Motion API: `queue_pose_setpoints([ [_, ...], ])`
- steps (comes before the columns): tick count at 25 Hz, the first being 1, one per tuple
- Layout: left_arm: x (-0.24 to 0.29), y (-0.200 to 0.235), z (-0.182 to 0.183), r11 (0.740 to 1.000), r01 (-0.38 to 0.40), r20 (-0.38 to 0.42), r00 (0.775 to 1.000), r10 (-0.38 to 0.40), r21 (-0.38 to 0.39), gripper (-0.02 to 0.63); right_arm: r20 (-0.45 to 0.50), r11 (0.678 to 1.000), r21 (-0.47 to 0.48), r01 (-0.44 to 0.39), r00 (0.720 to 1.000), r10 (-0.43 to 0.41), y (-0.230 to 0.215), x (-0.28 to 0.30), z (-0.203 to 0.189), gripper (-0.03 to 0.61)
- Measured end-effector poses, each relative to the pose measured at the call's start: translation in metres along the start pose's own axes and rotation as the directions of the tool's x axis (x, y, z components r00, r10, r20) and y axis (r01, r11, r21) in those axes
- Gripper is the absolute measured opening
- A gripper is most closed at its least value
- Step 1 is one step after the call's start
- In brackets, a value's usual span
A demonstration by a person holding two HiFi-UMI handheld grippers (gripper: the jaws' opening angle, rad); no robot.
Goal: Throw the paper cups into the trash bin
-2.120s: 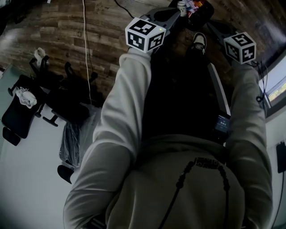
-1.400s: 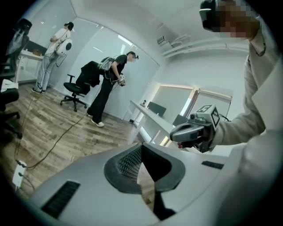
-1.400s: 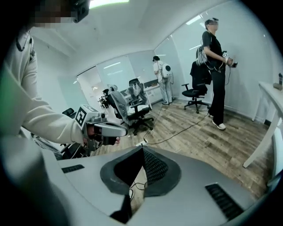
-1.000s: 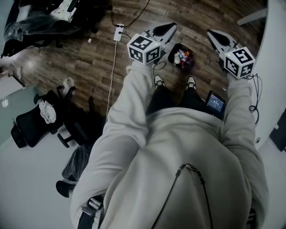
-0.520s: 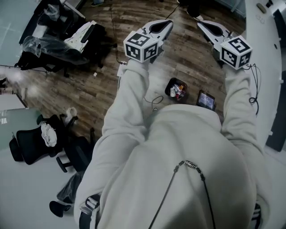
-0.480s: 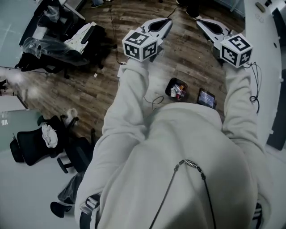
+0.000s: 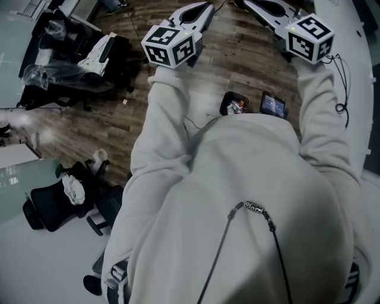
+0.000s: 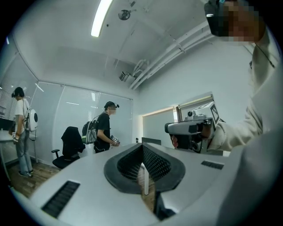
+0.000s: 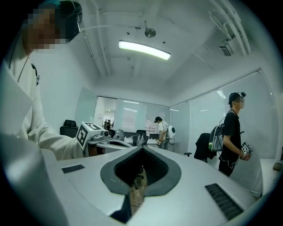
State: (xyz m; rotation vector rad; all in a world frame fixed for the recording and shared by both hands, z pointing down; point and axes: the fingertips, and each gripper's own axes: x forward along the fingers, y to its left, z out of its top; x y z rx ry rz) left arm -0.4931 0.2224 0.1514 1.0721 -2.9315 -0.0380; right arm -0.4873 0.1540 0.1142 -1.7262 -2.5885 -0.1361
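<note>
Both the left gripper [image 8: 144,178] and right gripper [image 9: 138,178] have fingers [image 8: 155,163] closed, empty; the hoodie [image 7: 237,196] half-hides the trash bin [image 7: 228,101].

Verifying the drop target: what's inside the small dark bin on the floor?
Small colourful litter shows inside the bin on the wood floor. The hoodie covers its near edge; whether any piece is a paper cup is too small to tell.

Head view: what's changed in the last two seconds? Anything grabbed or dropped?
The trash bin slid down the frame, from up by the tips of the left gripper and right gripper to the edge of the person's chest; the floor shifted with it. Nothing was taken or let go. Both grippers stayed side by side, shut and empty.
</note>
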Motion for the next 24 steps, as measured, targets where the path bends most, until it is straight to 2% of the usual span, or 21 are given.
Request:
queue_pose_setpoints([
  [12,0.009,-0.008,0.011,1.000,0.021,0.013,1.000,-0.021,0.018,-0.005,0.001,0.999,-0.035,-0.022,1.000,0.022,0.000,-0.004,0.003,0.020],
  [18,0.003,-0.019,0.030,0.999,0.014,0.085,0.996,-0.018,0.048,-0.005,0.023,0.998,-0.048,-0.041,0.999,0.042,0.003,-0.004,0.008,0.019],
  [24,0.003,-0.017,0.032,0.999,0.005,0.074,0.997,-0.009,0.047,-0.005,0.030,0.997,-0.055,-0.056,0.998,0.058,0.003,-0.003,0.011,0.018],
])
